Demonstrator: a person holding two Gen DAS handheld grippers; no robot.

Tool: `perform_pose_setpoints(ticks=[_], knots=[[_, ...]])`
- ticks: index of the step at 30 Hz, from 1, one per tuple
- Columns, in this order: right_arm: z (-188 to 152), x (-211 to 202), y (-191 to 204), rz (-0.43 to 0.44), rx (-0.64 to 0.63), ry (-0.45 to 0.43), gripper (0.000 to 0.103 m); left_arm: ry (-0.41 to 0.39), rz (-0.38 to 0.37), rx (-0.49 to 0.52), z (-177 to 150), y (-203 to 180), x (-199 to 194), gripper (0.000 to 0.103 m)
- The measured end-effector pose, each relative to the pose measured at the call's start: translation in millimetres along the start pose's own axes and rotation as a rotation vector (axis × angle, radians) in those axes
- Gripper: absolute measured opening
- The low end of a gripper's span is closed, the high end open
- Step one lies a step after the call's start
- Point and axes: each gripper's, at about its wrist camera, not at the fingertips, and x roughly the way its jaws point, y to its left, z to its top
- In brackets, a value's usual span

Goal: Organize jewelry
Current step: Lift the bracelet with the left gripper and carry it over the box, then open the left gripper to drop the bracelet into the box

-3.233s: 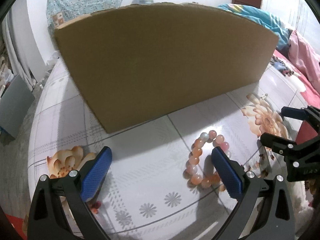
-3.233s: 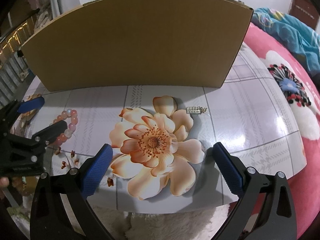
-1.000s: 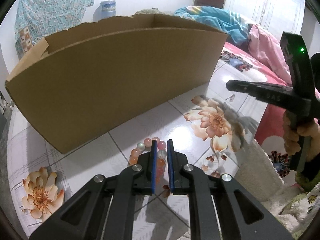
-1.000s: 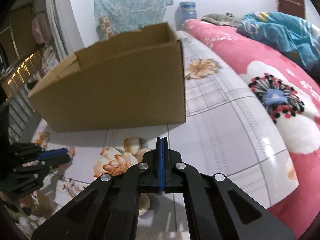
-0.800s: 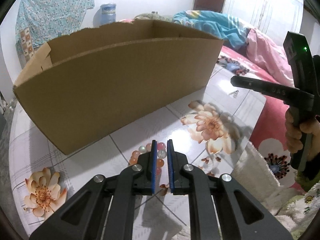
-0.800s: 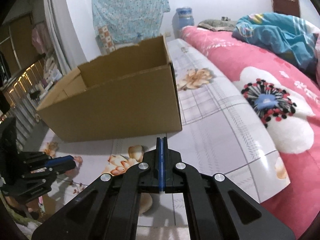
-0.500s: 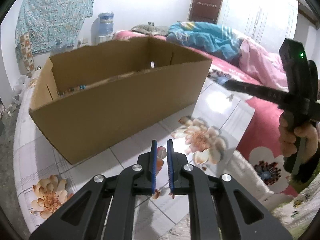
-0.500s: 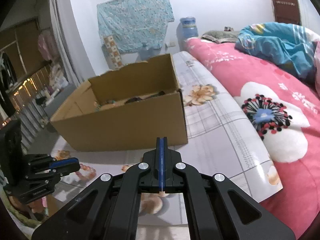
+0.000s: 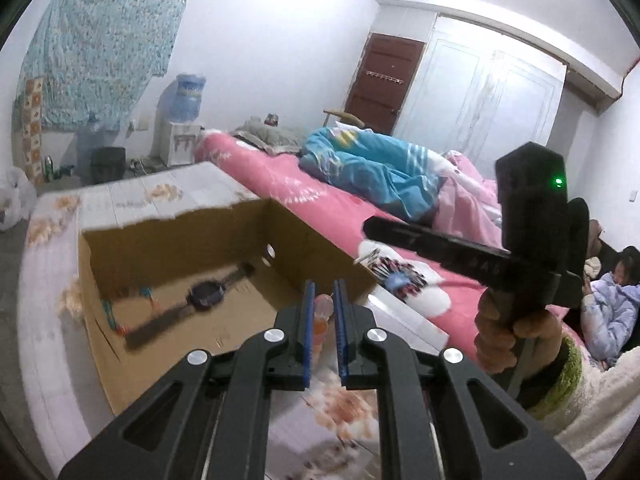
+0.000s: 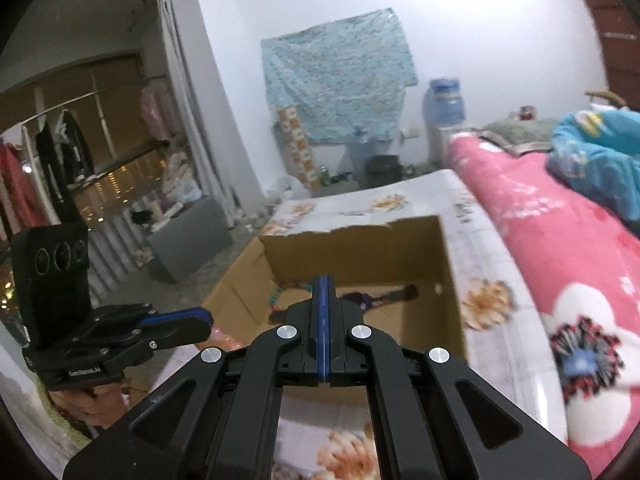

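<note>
My left gripper [image 9: 322,294] is shut on the pink and orange bead bracelet [image 9: 323,316], lifted over the near wall of the open cardboard box [image 9: 100,360]. In the right wrist view the left gripper [image 10: 188,320] shows at the left, pink beads [image 10: 218,335] hanging under it. My right gripper [image 10: 322,280] is shut, pads together, over the same box [image 10: 352,246]. In the left wrist view the right gripper [image 9: 370,227] is held up at the right, with a small silver pendant [image 9: 365,258] dangling below its tip. A dark watch [image 9: 206,294] lies on the box floor.
A coloured bead string [image 9: 110,318] lies at the box's left end. The box stands on a white flowered table [image 10: 492,304] beside a pink bed [image 10: 560,248] with a blue quilt [image 9: 376,172]. A person [image 9: 616,300] sits at the far right.
Both grippers rose from the tabletop, the left with the bracelet, and tilted so the box's inside came into view. Earlier still, both grippers were open on the table.
</note>
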Motion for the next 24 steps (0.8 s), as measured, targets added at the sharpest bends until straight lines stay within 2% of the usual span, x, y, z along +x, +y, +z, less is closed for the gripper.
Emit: perform_pose_setpoints(ticks=[2,7,9,11,13,17,22,24], knots=[[6,19,-7,0.002,0.014,0.047,0.000,0.025,0.014,-0.016,7,12,10,0.009],[1,64,-19,-0.039,0.016,0.160,0.000,0.156,0.080,-0.087,11,53,51,0.009],[-5,75,-23,-0.063,0.016,0.198,0.001,0.201,0.123,-0.090,9,66,64,0.009],[-8,83,-29,-0.091,0.019,0.236,0.003,0.265,0.167,-0.135,6,84,77,0.009],[-11,84,-34,-0.098,0.029,0.249,0.003,0.296,0.179,-0.168,2,95,81,0.009],[-14,72,-38,-0.098,0.042,0.230,0.011,0.276,0.211,-0.186,0,102,72,0.020],[-13,50,-36,-0.100,0.045,0.198,0.016,0.244,0.240,-0.172,1,94,57,0.022],[-12,38,-32,-0.100,0.044,0.178,0.022,0.228,0.247,-0.164,1,88,49,0.032]])
